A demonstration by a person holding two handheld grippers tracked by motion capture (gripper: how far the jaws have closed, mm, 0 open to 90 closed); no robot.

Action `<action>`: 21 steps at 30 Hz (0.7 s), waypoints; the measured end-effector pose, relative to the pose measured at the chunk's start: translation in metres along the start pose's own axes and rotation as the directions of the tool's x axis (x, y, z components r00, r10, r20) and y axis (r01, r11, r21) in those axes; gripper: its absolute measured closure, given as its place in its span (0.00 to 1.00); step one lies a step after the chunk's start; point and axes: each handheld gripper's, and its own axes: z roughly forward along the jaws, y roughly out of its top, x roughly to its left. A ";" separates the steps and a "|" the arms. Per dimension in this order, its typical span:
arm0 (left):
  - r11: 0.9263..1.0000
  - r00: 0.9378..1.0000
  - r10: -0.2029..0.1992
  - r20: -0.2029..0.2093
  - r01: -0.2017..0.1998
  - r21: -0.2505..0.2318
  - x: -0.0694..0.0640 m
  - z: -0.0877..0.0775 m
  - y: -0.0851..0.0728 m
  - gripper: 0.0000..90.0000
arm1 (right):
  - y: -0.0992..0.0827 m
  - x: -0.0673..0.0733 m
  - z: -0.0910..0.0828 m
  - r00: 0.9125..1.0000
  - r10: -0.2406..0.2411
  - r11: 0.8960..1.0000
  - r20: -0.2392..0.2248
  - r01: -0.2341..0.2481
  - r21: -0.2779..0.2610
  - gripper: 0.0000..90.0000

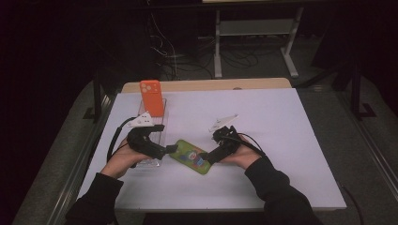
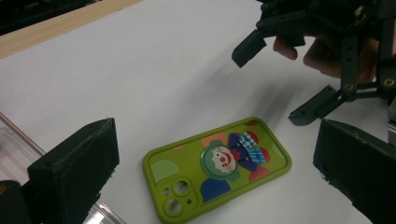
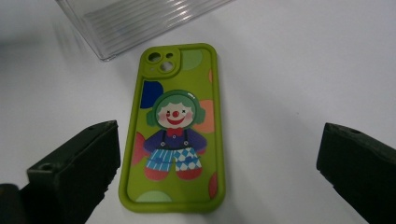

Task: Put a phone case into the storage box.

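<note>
On the smooth white worktop, a glossy green rubbery phone case with a clown figure lies flat between my left tongs and right tongs, both spread open, gripping nothing.

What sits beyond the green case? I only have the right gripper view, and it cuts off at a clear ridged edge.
Observer: That edge belongs to a clear rack with an orange phone case standing upright at its far end.
Operator: Where is the other gripper?
Observer: The left gripper is at the green case, on the rack side.
Operator: Open or shut?
Observer: Open; in the left gripper view its jaws stand wide with the case lying flat between them, untouched.
</note>
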 end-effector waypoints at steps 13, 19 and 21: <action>1.000 1.000 0.010 0.011 -0.010 0.000 -0.002 0.001 0.001 0.00 | 0.001 0.017 0.033 0.999 -0.053 0.993 0.012 0.052 0.102 0.00; 1.000 1.000 0.007 0.015 -0.007 0.002 -0.003 0.001 0.001 0.00 | -0.004 0.022 0.046 0.996 -0.086 0.984 0.019 0.082 0.160 0.00; 1.000 1.000 0.005 0.018 -0.005 0.003 -0.003 0.002 0.000 0.00 | -0.005 0.023 0.050 0.995 -0.096 0.979 0.010 0.093 0.184 0.00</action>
